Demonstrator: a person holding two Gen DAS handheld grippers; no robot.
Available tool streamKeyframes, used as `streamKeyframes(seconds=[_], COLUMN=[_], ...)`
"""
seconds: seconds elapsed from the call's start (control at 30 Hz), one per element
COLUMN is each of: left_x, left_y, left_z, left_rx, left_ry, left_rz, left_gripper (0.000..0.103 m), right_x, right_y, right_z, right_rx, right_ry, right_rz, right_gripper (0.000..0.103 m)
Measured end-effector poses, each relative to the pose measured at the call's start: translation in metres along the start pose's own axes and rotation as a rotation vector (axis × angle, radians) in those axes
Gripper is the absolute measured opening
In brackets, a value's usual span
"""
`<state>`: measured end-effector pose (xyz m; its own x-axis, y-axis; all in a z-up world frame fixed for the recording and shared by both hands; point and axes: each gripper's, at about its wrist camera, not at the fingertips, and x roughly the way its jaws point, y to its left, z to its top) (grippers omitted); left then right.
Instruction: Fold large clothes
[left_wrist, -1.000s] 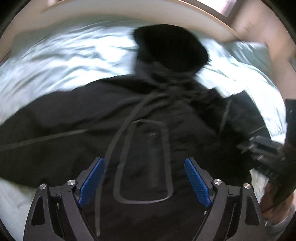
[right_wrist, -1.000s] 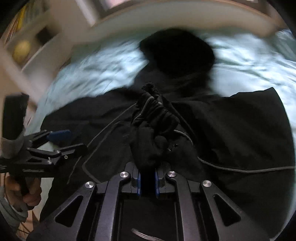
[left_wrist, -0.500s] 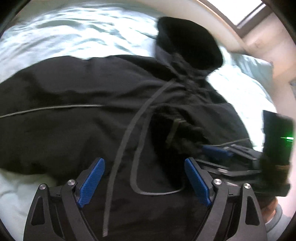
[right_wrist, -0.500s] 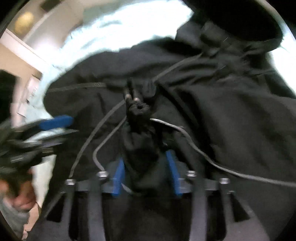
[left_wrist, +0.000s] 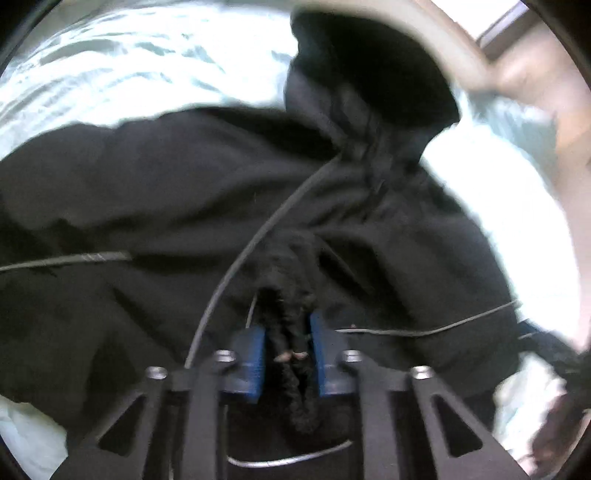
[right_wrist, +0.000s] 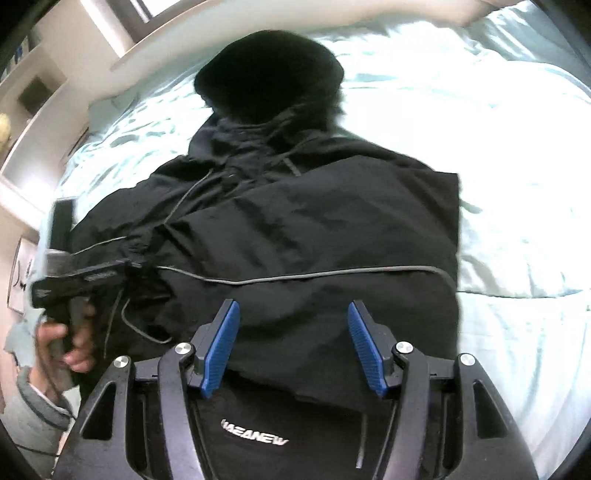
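My left wrist view is smeared with motion blur — the black hoodie (left_wrist: 221, 192) loses nearly all fold detail. Daylight from a window (right_wrist: 110, 22) at the top blows the pale bed sheet (right_wrist: 517, 155) out to near white in both views. The right wrist view is sharper, though its left edge blurs. The hood (right_wrist: 269, 74) reads as pure black, and the fisheye bends the edges into a dark rim.

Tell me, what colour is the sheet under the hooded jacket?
Pale mint green, almost white where the light falls. The sheet shows best in the right wrist view.
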<state>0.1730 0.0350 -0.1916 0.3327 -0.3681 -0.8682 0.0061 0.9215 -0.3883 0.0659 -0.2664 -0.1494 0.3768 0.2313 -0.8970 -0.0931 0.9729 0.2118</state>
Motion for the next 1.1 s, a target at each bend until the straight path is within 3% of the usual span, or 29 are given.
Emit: streamKeyframes(seconds=[0.1, 0.17, 0.23, 0.33, 0.37, 0.43, 0.6, 0.7, 0.77, 0.87, 0.93, 1.03, 1.1], left_x=[-0.047, -0.059, -0.050, -0.004, 0.005, 0.009, -0.015, -0.057, -0.090, -0.143, -0.170, -0.202, -0.214], left_y=[0.019, 0.038, 0.061, 0.091, 0.095, 0.100, 0.108, 0.124, 0.148, 0.204, 0.248, 0.323, 0.360], left_z=[0.015, 0.021, 0.022, 0.009, 0.003, -0.002, -0.011, -0.027, -0.038, -0.055, -0.066, -0.087, -0.096], left_rx=[-0.032, -0.049, -0.072, -0.079, -0.076, -0.092, -0.129, -0.163, -0.231, -0.367, -0.479, -0.687, -0.771], left_ry=[-0.123, -0.146, -0.103, 0.048, 0.061, 0.039, -0.016, -0.086, -0.154, -0.261, -0.324, -0.410, -0.444], left_rz=[-0.011, 0.013, 0.061, 0.126, 0.129, 0.114, 0.061, 0.062, 0.060, 0.123, 0.174, 0.193, 0.233], left_gripper=[0.020, 0.020, 0.020, 0.022, 0.023, 0.023, 0.027, 0.028, 0.035, 0.066, 0.068, 0.068, 0.068], right_x=[0.005, 0.020, 0.043, 0.096, 0.114, 0.129, 0.121, 0.090, 0.072, 0.054, 0.052, 0.056, 0.060], right_y=[-0.005, -0.004, 0.001, 0.011, 0.014, 0.017, 0.015, 0.016, 0.020, 0.030, 0.037, 0.046, 0.051], right_z=[0.006, 0.009, 0.011, 0.005, 0.001, -0.002, 0.005, 0.005, 0.002, -0.005, -0.007, -0.009, -0.012], right_rx=[0.006, -0.007, -0.024, -0.073, -0.096, -0.121, -0.095, -0.070, -0.064, -0.079, -0.082, -0.080, -0.075], right_ry=[-0.003, 0.014, 0.046, 0.159, 0.200, 0.201, 0.218, 0.186, 0.152, 0.135, 0.142, 0.163, 0.174], right_rz=[-0.011, -0.041, -0.079, -0.194, -0.236, -0.276, -0.267, -0.205, -0.172, -0.168, -0.154, -0.132, -0.118], right_gripper=[0.064, 0.064, 0.064, 0.064, 0.064, 0.065, 0.065, 0.066, 0.066, 0.066, 0.066, 0.066, 0.066])
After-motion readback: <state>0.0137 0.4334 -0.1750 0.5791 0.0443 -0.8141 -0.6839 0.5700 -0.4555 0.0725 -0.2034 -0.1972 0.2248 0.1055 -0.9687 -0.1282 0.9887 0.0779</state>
